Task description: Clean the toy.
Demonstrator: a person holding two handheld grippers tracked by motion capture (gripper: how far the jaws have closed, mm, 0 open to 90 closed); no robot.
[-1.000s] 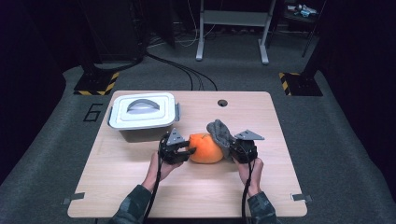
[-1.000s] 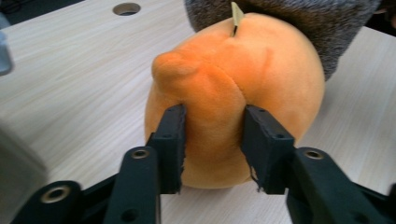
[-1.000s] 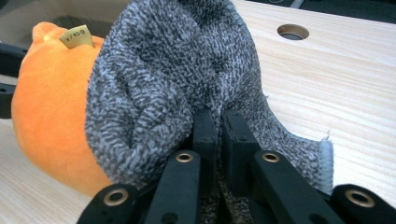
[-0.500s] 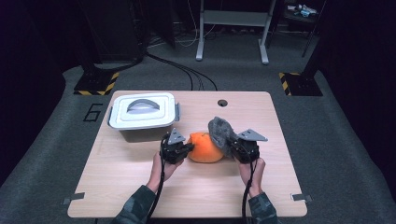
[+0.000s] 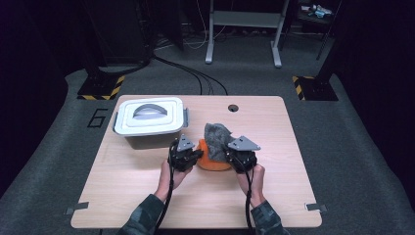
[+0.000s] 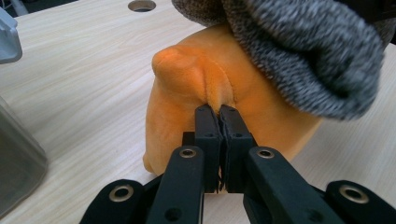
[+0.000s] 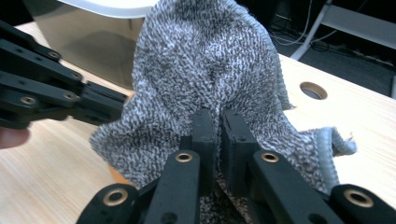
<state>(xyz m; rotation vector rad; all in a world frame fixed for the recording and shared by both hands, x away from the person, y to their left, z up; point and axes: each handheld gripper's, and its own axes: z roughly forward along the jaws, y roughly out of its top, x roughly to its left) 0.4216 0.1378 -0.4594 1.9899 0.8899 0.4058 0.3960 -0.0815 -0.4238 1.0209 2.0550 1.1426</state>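
At mid-bench [image 5: 147, 196], a person's left claw [image 6: 218, 111] has just closed, pinching a fold of an orange plush cushion [image 6: 187, 102] that sits on the wood. The right claw [image 7: 215, 116] grips a grey knitted cloth [image 7: 205, 60] (its jaws nearly together on the fabric), which drapes over the cushion's top and far side. In the high view both claws flank the cushion. A white lidded container [image 5: 147, 117] stands just beyond the left claw.
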